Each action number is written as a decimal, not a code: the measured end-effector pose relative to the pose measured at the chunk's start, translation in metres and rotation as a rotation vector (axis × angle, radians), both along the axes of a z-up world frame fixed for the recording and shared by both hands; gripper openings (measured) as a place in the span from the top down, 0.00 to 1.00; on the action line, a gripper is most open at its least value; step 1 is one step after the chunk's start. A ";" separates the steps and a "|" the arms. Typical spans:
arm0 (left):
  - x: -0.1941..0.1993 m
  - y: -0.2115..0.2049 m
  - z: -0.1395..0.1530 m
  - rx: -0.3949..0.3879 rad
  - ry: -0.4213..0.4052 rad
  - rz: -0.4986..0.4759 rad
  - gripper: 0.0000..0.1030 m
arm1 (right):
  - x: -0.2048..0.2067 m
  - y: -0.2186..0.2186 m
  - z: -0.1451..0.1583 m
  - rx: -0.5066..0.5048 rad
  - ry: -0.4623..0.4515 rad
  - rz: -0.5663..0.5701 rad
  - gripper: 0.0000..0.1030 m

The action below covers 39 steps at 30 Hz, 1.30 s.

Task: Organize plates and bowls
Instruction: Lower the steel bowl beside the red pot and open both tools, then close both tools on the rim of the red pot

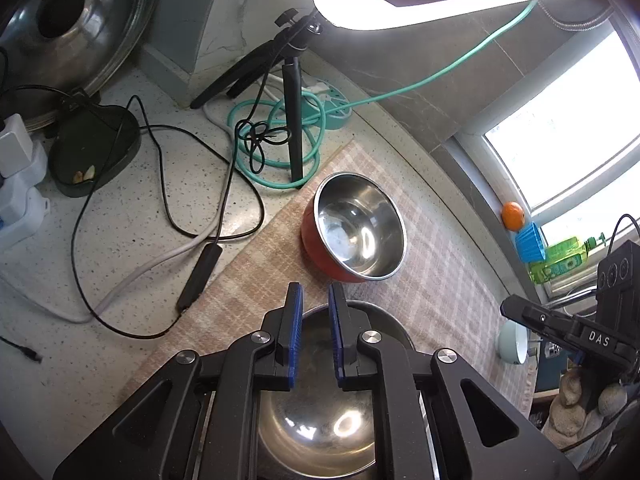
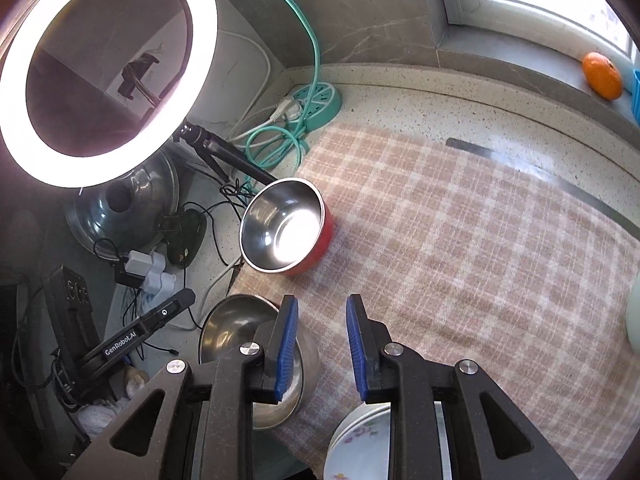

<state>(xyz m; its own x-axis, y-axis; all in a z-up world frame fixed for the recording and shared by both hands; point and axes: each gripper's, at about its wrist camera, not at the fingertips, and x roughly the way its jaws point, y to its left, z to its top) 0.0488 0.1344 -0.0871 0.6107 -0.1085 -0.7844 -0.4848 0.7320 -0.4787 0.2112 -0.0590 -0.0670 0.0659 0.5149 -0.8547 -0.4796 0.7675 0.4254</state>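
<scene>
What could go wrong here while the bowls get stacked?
The cables trail right beside the checked cloth, so a bowl sliding off its edge could snag them. The red bowl sits close to the ring light's tripod; a careless swing might knock it. The floral plates lie under the right gripper.

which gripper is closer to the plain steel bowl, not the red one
Left. The left gripper hangs right over the plain steel bowl, fingertips at its far rim. The right gripper sits off to its right, over the checked cloth.
</scene>
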 end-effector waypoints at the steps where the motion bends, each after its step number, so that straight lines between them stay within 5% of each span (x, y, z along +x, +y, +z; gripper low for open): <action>1: 0.004 -0.002 0.000 0.001 0.002 0.003 0.89 | 0.007 0.003 0.000 0.002 -0.004 0.006 0.78; 15: 0.044 -0.011 -0.016 0.031 0.062 0.102 0.89 | 0.073 0.053 -0.054 0.029 0.106 0.117 0.78; 39: 0.066 0.003 -0.036 0.011 0.119 0.120 0.89 | 0.082 0.096 -0.087 -0.016 0.115 0.184 0.78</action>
